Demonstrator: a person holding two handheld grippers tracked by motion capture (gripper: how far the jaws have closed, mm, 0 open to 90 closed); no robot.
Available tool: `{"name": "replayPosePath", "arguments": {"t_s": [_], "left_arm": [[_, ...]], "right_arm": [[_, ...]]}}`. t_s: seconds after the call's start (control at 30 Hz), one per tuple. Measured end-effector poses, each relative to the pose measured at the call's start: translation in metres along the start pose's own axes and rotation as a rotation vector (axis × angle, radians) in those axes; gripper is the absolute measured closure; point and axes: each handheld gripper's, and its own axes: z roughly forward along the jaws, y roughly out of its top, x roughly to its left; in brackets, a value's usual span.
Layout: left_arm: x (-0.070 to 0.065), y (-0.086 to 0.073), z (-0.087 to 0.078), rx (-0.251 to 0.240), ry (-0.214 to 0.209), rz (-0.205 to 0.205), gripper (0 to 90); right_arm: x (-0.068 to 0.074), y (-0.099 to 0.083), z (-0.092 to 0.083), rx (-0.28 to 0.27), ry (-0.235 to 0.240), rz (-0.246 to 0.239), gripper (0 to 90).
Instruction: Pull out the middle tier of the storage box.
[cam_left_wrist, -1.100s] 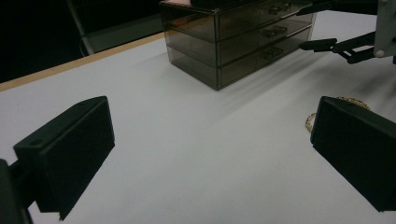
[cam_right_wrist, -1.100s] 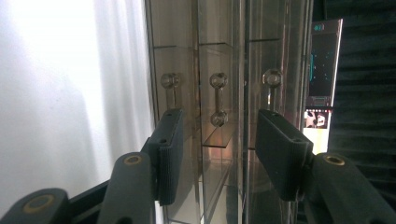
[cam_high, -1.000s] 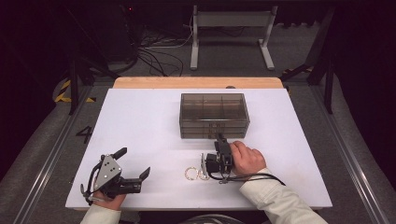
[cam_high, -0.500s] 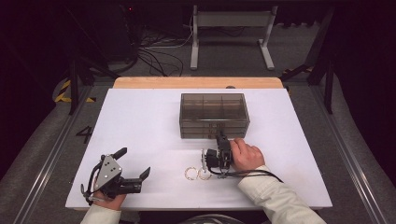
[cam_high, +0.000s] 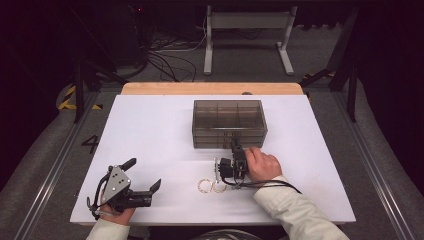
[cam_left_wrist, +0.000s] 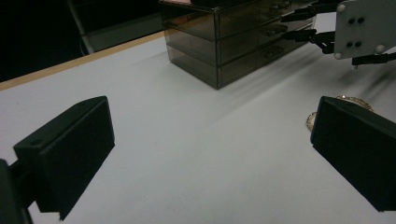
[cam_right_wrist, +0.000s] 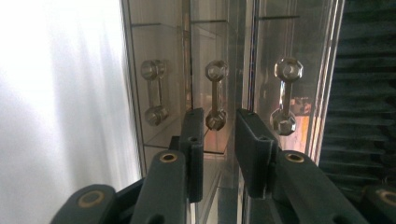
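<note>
A smoky clear drawer box (cam_high: 227, 122) stands mid-table, its three drawer fronts facing the person. My right gripper (cam_high: 234, 145) lies on its side with its tips at the box front. In the right gripper view its jaws (cam_right_wrist: 218, 140) have just been closing around the middle drawer's handle (cam_right_wrist: 215, 93). The handle's lower knob sits between the pads, with a gap still showing on one side. My left gripper (cam_high: 143, 173) rests open at the front left, with nothing between its jaws (cam_left_wrist: 210, 121). The box (cam_left_wrist: 233, 42) also shows ahead in the left gripper view.
Two thin rings (cam_high: 210, 186) lie on the white table (cam_high: 150, 130) just left of the right hand; one gold ring (cam_left_wrist: 348, 100) peeks past the left gripper's jaw. The right gripper's white plate (cam_left_wrist: 364, 28) shows there too. Cables and a metal stand lie beyond the table.
The right gripper's jaws have narrowed and it has edged slightly toward the box front. The left gripper has kept still.
</note>
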Motion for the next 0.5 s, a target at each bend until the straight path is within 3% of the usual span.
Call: {"name": "replayPosePath", "arguments": {"t_s": [0.5], "left_arm": [[0.0004,0.0001,0.0003,0.0,-0.003,0.0,0.5]], "right_arm": [[-0.001,0.0026,0.0035,-0.002,0.007,-0.027,80.1]]}}
